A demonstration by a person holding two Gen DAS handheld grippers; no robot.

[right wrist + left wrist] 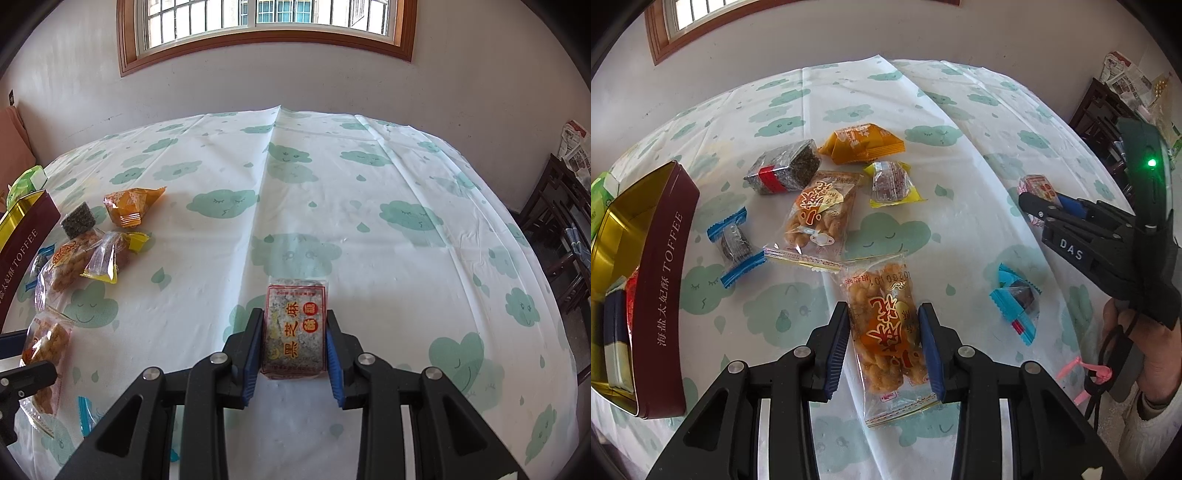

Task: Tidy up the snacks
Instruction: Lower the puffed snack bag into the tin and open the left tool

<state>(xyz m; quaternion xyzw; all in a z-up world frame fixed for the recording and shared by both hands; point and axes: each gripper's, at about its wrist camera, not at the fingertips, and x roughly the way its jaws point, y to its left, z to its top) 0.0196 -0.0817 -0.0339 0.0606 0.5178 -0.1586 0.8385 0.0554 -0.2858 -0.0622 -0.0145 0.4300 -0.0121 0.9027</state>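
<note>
My left gripper (883, 345) has its blue pads on both sides of a clear packet of fried twists (890, 339) that lies on the table. My right gripper (294, 349) is shut on a black sesame cake packet (295, 328); in the left wrist view the right gripper (1039, 206) holds that packet (1036, 186) at the right. A maroon toffee tin (663, 280) stands open at the left with several packets inside. Loose snacks lie mid-table: a second twist packet (822, 210), an orange packet (862, 142), a dark sesame block (783, 171), a yellow-edged packet (892, 182).
Two blue-wrapped sweets lie on the cloud-print cloth (960, 177), one near the tin (735, 243) and one at the right (1015, 301). A green box (27, 182) stands behind the tin. Dark wooden furniture (565, 229) stands beyond the table's right edge.
</note>
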